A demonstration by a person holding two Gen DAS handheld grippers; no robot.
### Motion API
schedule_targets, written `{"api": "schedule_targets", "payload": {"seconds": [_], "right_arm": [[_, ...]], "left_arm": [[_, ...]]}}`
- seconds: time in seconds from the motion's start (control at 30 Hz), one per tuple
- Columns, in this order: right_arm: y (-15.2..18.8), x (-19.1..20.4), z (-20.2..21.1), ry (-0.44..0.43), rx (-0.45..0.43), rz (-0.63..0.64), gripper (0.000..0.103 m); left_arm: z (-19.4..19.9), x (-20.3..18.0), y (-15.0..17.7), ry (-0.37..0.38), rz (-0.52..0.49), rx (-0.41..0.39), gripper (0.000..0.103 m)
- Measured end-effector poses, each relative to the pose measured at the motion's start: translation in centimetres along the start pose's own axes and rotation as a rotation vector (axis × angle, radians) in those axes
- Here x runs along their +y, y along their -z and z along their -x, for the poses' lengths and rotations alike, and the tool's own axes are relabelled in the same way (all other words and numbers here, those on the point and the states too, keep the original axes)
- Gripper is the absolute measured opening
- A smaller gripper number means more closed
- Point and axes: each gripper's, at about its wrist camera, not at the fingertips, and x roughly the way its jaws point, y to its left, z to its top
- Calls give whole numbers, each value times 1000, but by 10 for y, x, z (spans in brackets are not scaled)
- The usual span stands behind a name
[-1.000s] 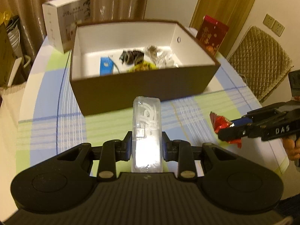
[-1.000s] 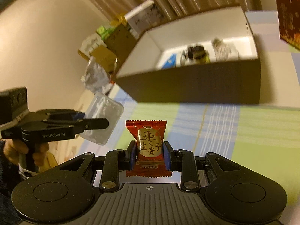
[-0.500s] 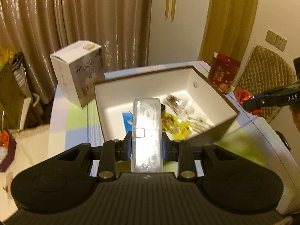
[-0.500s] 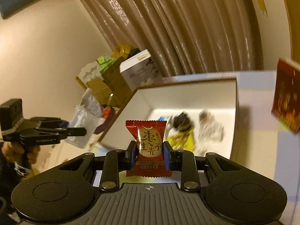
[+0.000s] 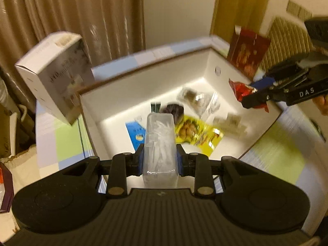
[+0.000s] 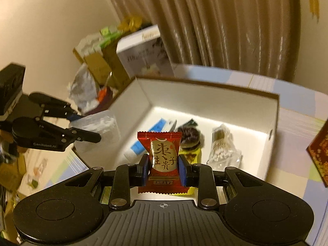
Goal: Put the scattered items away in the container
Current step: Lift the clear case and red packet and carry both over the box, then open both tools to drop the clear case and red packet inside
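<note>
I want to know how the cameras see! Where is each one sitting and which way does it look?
Left wrist: rides the left tongs, looking down into the box; shows its clear case, the right tongs opposite.
Right wrist: rides the right tongs, facing the box; shows its red candy, the left tongs opposite.
Shared: box, blue packet, white carton.
</note>
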Motion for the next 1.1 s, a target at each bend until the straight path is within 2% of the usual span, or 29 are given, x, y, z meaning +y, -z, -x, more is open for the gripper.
{"api": "schedule_targets", "payload": {"seconds": [0.27,0.37,0.47,0.9,1.1], "right_arm": [[4,-7,-35,-10,85,5,32],[4,-10,-40,-8,108,12,32],[4,-12,-40,-11,126,17,32],[7,-9,-53,-25,210,54,32],[4,-11,-60,-38,221,39,33]], "left_arm": [[-39,7,-2,48,-87,168,25],[-46,12,-3,58,-73,213,31],[-45,16,-4,58,-60,217,34],[-47,18,-6,30,-37,235,34],[-48,16,-7,11,-27,234,41]]}}
